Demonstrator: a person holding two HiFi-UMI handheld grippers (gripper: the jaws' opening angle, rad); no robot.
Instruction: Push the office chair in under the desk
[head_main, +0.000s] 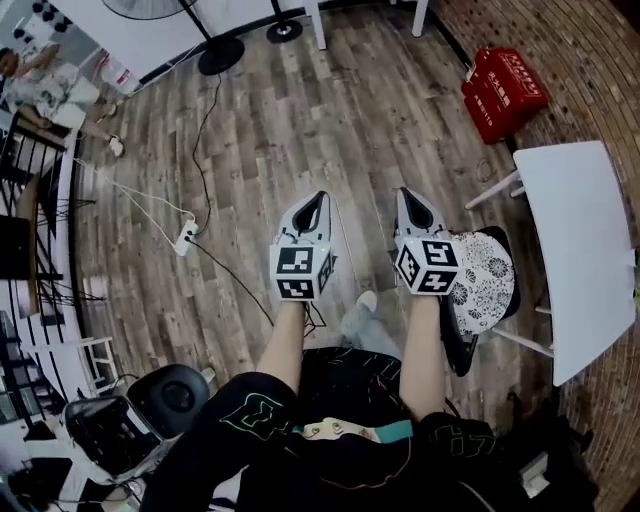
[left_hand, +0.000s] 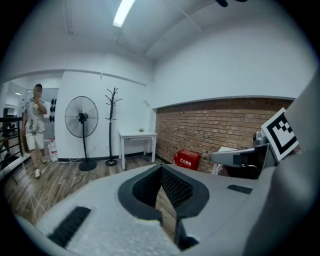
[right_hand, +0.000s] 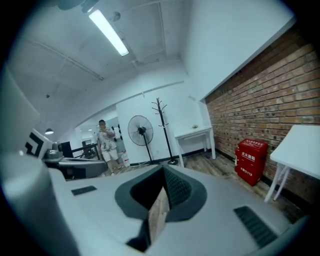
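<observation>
Your left gripper (head_main: 319, 198) and right gripper (head_main: 404, 193) both clenched, empty. Office chair (head_main: 487, 283) outside left edge of desk (head_main: 580, 240); whole push remains.

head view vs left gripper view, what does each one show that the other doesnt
Only the head view shows the office chair's patterned seat and the power strip on the floor. Only the left gripper view shows the ceiling light and the coat stand's branches. Both show the red box by the brick wall, the fan, and the left gripper and right gripper, both shut and empty.
</observation>
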